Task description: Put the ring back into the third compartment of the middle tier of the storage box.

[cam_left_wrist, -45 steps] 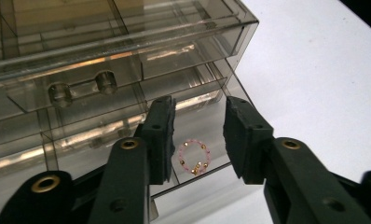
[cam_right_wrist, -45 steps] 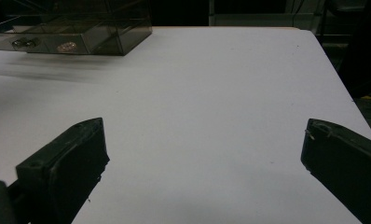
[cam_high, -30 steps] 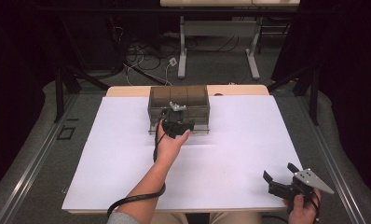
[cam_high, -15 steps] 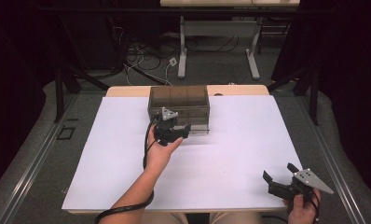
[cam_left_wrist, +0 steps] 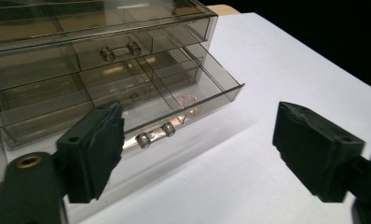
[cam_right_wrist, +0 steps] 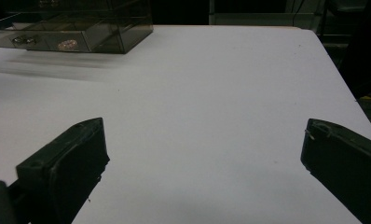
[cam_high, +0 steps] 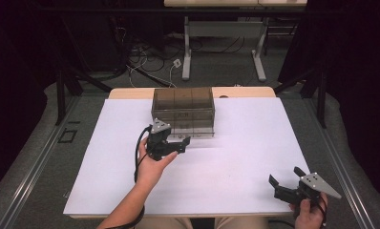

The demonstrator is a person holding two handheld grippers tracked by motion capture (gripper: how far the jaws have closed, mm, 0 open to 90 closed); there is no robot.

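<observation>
The left gripper [cam_high: 178, 143], its jaws just opened wide and empty, sits before the smoky drawer cabinet's [cam_high: 182, 109] pulled-out bottom drawer [cam_left_wrist: 174, 100]; the right gripper [cam_high: 284, 177] rests open, holding nothing.

A smoky, see-through brown is shown by the drawer box [cam_high: 182, 109]; plain white by the table [cam_high: 236, 157]; black by both grippers' jaws.

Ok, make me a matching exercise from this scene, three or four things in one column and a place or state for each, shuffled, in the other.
Things:
1. bottom drawer
2. top drawer
3. left gripper
4. right gripper

Places or states:
A. open, at the table's near right corner
B. pulled out
C. pushed in
D. open, just in front of the drawer box, nothing between its fingers

Pairs: 1-B, 2-C, 3-D, 4-A
</observation>
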